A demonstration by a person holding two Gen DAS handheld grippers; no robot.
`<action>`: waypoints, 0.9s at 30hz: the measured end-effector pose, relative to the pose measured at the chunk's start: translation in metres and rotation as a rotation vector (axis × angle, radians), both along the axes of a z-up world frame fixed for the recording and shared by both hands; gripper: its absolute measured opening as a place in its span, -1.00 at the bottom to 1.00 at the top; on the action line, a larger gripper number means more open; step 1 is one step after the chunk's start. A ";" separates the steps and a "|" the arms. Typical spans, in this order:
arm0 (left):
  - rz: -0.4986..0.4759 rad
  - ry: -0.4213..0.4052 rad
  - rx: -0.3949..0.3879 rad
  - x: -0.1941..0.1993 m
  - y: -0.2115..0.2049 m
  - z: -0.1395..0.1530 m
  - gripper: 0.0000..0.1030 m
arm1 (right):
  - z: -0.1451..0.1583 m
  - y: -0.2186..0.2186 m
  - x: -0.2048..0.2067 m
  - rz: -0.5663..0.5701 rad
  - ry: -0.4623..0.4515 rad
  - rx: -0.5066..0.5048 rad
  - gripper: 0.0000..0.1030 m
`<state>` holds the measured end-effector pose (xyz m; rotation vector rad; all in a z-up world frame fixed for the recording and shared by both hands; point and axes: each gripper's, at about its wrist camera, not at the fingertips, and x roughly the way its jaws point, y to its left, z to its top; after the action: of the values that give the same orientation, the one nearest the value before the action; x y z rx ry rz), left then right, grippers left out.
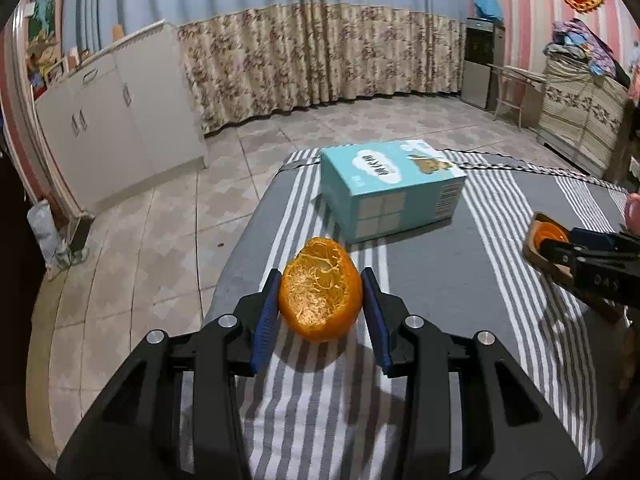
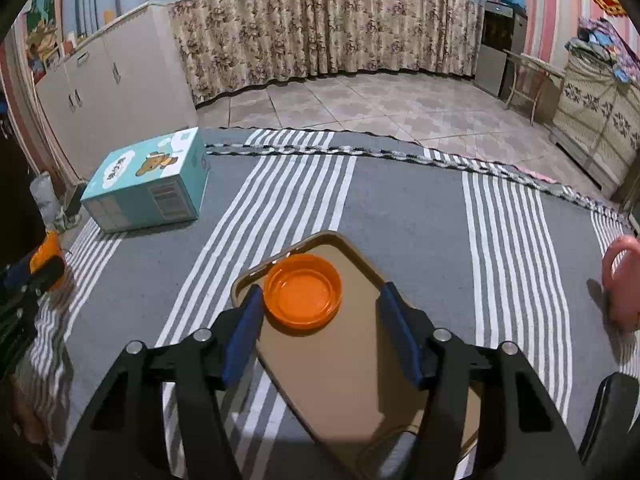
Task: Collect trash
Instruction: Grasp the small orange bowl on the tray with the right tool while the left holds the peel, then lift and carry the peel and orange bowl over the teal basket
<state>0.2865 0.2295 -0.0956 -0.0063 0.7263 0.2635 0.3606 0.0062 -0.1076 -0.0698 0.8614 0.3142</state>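
Note:
My left gripper (image 1: 321, 298) is shut on an orange peel (image 1: 320, 294), a hollow half shell with its pithy inside facing me, held just above the striped cloth near the table's left edge. Its blue pads (image 1: 267, 312) press both sides of the peel. My right gripper (image 2: 322, 316) is open and empty, its fingers spread over a brown tray (image 2: 360, 368) that holds an orange dish (image 2: 303, 290). The left finger sits right beside the dish. In the left wrist view, the tray (image 1: 534, 250) and dish (image 1: 550, 234) show at the right.
A teal cardboard box (image 1: 386, 188) lies on the grey striped tablecloth (image 2: 400, 208) at the far left; it also shows in the right wrist view (image 2: 150, 182). A pink cup (image 2: 624, 280) stands at the right edge. Tiled floor, white cabinets and curtains lie beyond.

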 end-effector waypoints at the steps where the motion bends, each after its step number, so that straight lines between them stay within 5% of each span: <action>1: 0.010 0.004 -0.009 0.001 0.003 -0.001 -0.24 | 0.000 0.003 0.000 0.004 -0.003 -0.011 0.14; 5: 0.042 0.024 -0.048 0.003 0.010 -0.005 -0.24 | 0.000 0.009 0.001 0.020 -0.012 -0.041 0.00; 7: 0.054 0.032 -0.064 0.004 0.014 -0.007 -0.24 | 0.001 0.008 0.000 0.027 -0.015 -0.047 -0.23; 18: 0.055 0.039 -0.082 0.004 0.018 -0.011 -0.24 | 0.034 -0.044 -0.040 0.003 -0.102 0.042 -0.23; 27: 0.047 0.038 0.044 0.004 -0.001 -0.004 -0.25 | 0.091 -0.152 -0.119 -0.100 -0.227 0.067 -0.22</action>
<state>0.2908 0.2283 -0.0999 0.0235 0.7588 0.3248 0.2414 -0.1463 -0.0166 -0.0001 0.6263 0.2356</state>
